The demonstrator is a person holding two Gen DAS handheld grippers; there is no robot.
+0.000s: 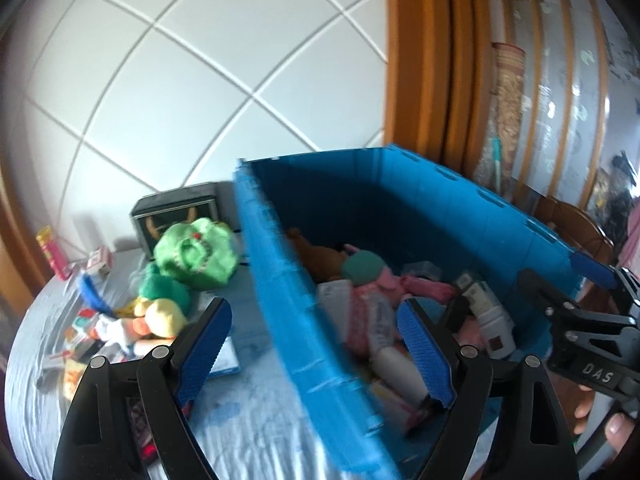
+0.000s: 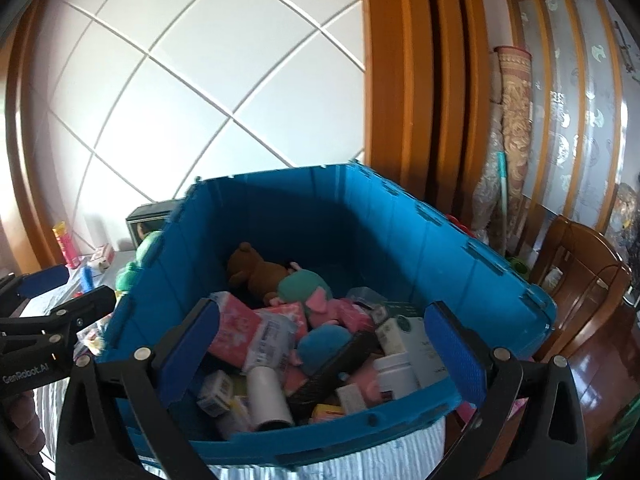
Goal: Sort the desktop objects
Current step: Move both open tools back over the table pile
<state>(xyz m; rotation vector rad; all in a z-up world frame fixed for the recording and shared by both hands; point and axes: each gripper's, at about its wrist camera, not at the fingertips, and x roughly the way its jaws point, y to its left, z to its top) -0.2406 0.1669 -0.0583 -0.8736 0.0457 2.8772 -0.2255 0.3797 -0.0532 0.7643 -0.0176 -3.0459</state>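
Right gripper (image 2: 334, 354) gapes over blue crate (image 2: 460, 248) on cloth-covered table (image 1: 260, 420).

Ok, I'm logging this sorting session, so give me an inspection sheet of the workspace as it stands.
Surface: table under a pale blue-grey cloth, wrinkled.
Job's things: blue plastic crate holds a brown teddy bear, a pink floral packet, a white bottle and small boxes.
Clutter: outside the crate lie a green plush toy, a yellow plush, a dark box and a pink-and-yellow tube.
Grippers: left gripper open, straddling the crate's wall; right gripper open over the crate, nothing between its fingers.
Cables: nothing seen.
Surroundings: white tiled wall, wooden door frame, rolled rug, wooden chair.
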